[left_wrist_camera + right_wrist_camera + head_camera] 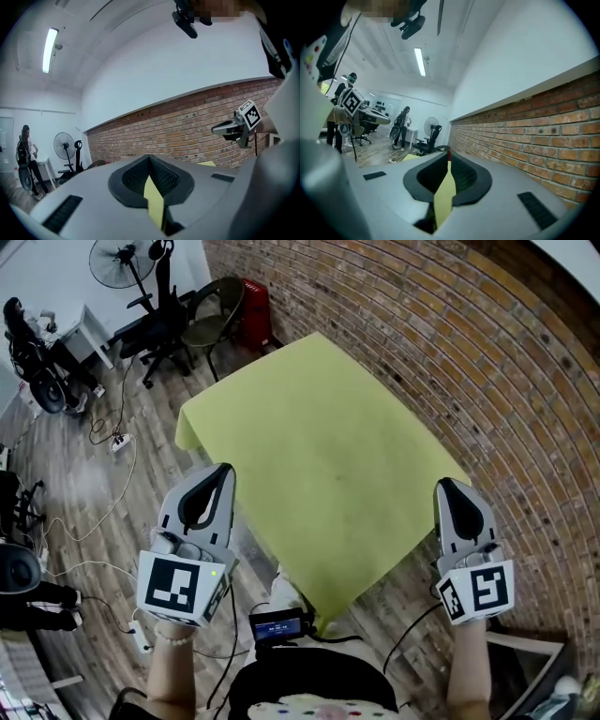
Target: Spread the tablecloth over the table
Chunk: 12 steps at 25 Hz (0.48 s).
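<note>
The yellow-green tablecloth (323, 456) lies stretched over the table beside the brick wall, its far corner hanging down. My left gripper (225, 471) is raised at the cloth's left edge, and its shut jaws pinch a yellow strip of cloth (153, 201). My right gripper (442, 486) is at the cloth's right corner, also shut on a strip of cloth (444, 197). Both point roughly level toward the wall. The near corner of the cloth (323, 615) droops toward my body. The table under the cloth is hidden.
A brick wall (450, 343) runs along the far and right side. Office chairs (178, 320), a standing fan (122, 259) and a red box (255, 310) stand at the back left. Cables and a power strip (117, 442) lie on the wooden floor.
</note>
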Each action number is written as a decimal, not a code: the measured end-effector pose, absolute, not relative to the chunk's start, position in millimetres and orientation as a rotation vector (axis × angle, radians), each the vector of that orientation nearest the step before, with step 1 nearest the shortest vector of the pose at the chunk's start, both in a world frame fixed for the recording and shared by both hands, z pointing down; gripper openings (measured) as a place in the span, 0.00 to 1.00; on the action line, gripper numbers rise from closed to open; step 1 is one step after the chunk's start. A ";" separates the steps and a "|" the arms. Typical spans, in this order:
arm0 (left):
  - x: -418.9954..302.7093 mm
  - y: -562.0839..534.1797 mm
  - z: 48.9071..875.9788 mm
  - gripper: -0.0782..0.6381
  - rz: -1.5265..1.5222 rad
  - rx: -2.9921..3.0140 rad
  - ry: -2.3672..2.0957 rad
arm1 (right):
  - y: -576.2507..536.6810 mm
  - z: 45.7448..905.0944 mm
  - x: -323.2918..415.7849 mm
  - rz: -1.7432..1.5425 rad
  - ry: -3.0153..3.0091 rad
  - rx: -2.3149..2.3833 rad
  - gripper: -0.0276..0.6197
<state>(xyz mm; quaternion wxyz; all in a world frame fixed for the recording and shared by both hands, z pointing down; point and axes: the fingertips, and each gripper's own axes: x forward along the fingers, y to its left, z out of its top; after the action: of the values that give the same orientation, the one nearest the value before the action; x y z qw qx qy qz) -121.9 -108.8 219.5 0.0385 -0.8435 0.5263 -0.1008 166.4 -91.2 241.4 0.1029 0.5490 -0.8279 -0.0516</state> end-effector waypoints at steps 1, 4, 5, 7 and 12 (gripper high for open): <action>-121.5 -101.7 217.5 0.13 -0.291 -2.584 1.623 | -84.8 239.7 164.1 -0.157 -2.449 1.615 0.11; -120.2 -81.0 212.0 0.13 -0.245 -2.560 1.643 | -66.8 234.3 161.5 -0.172 -2.463 1.609 0.11; -119.2 -74.6 210.7 0.13 -0.236 -2.552 1.650 | -61.3 232.3 162.5 -0.174 -2.469 1.613 0.11; -115.8 -62.7 209.4 0.13 -0.221 -2.548 1.658 | -51.6 229.4 165.9 -0.175 -2.474 1.628 0.11; -108.9 -43.6 209.9 0.13 -0.222 -2.531 1.649 | -39.1 227.9 167.6 -0.183 -2.469 1.642 0.11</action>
<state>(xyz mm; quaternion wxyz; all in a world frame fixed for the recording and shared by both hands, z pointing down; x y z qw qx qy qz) -108.9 -43.6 209.9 0.0565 -0.8343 0.5435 -0.0732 167.6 -39.1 227.9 0.0853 0.5507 -0.8281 -0.0613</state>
